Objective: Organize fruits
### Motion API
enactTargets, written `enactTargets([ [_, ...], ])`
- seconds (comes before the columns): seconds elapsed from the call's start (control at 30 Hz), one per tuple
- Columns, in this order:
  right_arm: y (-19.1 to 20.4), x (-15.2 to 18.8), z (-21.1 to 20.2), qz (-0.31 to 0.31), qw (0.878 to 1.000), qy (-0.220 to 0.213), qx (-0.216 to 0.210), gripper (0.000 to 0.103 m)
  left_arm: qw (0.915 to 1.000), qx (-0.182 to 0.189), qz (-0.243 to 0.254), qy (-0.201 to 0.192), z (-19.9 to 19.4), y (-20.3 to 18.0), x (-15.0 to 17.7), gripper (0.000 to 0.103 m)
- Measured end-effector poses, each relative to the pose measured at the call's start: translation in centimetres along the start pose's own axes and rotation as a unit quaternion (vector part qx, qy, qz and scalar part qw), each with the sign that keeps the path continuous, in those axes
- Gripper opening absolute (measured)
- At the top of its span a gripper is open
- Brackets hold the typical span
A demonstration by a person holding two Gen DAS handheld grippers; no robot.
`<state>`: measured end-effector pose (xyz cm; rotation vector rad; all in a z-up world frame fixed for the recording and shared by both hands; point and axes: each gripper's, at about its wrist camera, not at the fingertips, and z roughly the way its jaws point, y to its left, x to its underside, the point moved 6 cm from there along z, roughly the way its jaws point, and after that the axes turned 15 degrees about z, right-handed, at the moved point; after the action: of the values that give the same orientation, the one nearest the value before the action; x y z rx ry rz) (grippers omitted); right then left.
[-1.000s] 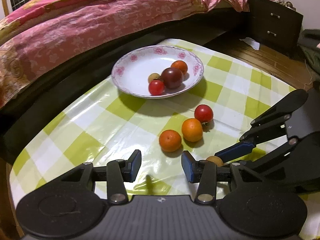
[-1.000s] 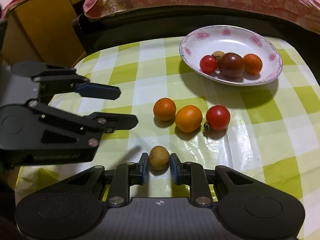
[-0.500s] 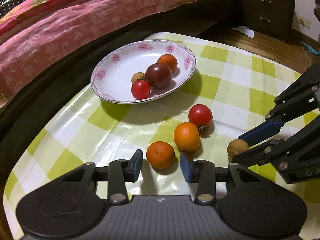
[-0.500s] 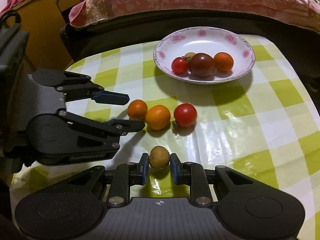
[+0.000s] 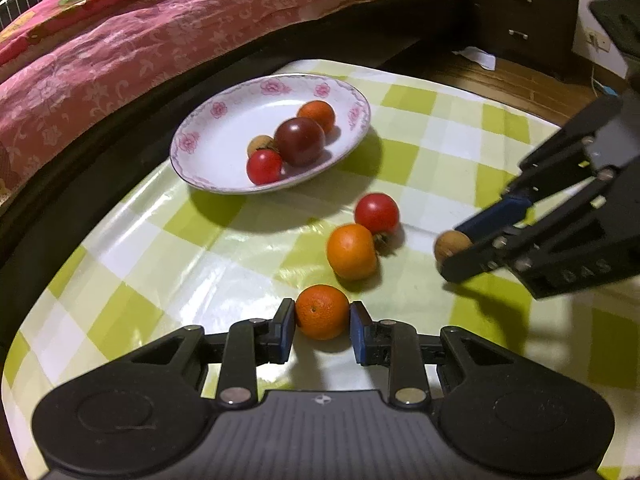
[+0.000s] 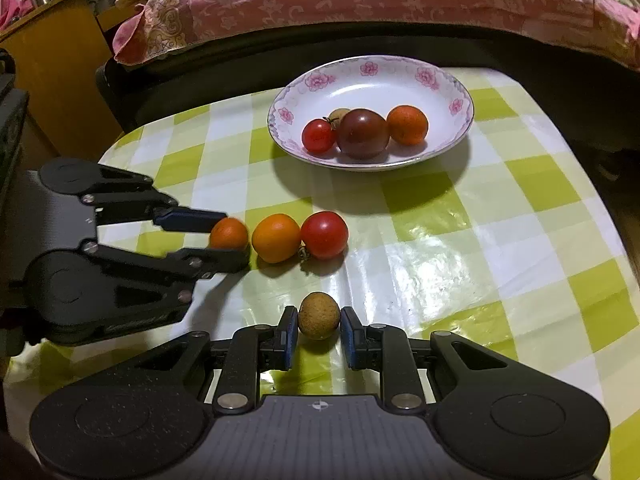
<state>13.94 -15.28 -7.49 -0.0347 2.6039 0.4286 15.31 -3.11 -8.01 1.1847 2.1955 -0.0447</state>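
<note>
Left gripper point(image 5: 322, 330) jaws clamped on a small round orange fruit point(image 5: 322, 317) resting on the table point(image 5: 440, 140); right gripper point(image 6: 319, 332) jaws holding a small brown round fruit point(image 6: 319, 321); both likely bound for the white flowered plate point(image 6: 400, 76), which already holds four fruits.

My left gripper point(image 5: 322, 318) points steeply down over the tablecloth's near edge, pads pressed on a small orange point(image 5: 322, 317). My right gripper point(image 6: 319, 322), angled down likewise beside it, is clamped on a brown fruit point(image 6: 319, 315).
</note>
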Motion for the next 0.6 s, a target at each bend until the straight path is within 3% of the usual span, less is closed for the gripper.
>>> enactTargets([
  [0.37,0.5,0.2,0.2,-0.033,0.999,-0.006,0.009,0.021,0.9998,-0.008,0.016,0.001,-0.3,-0.9,0.4,0.037],
  [0.6,0.5,0.3,0.2,-0.034,0.999,-0.012,0.009,0.021,0.999,-0.029,0.034,0.002,-0.4,-1.3,0.3,0.044],
])
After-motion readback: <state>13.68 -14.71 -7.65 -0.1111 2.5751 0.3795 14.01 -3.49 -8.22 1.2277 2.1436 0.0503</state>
